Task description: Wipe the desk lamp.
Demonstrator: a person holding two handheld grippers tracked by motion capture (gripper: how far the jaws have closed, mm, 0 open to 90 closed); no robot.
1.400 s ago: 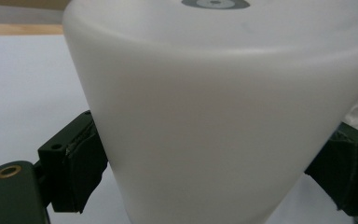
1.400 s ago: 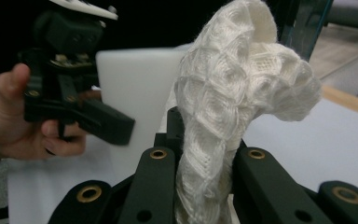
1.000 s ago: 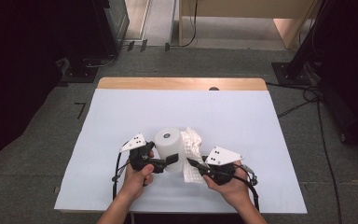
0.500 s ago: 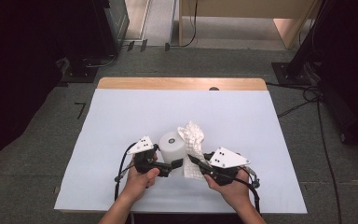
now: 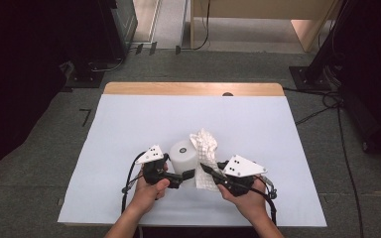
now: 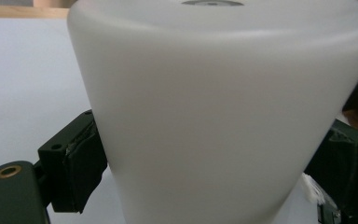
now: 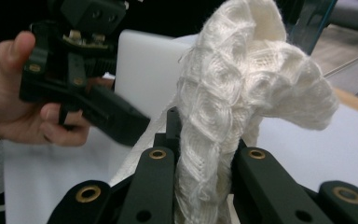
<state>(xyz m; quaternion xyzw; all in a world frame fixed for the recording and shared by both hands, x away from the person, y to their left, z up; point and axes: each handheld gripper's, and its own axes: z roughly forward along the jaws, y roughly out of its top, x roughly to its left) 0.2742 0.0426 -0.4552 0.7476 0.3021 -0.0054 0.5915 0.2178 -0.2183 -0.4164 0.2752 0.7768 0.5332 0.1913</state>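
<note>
Cloth [image 7: 242,93] between right tongs [image 7: 204,154]

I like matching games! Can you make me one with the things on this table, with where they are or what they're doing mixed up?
Things:
1. white cup
2. knitted cloth
3. left gripper
4. table's wooden edge

States:
A. bare strip along the far side, beyond the white cover
B. standing upside down on the table
C. pinched between the right gripper's shut jaws, bunched and sticking up
D. jaws pressed on both sides of the cup

Pairs: 1-B, 2-C, 3-D, 4-A
</note>
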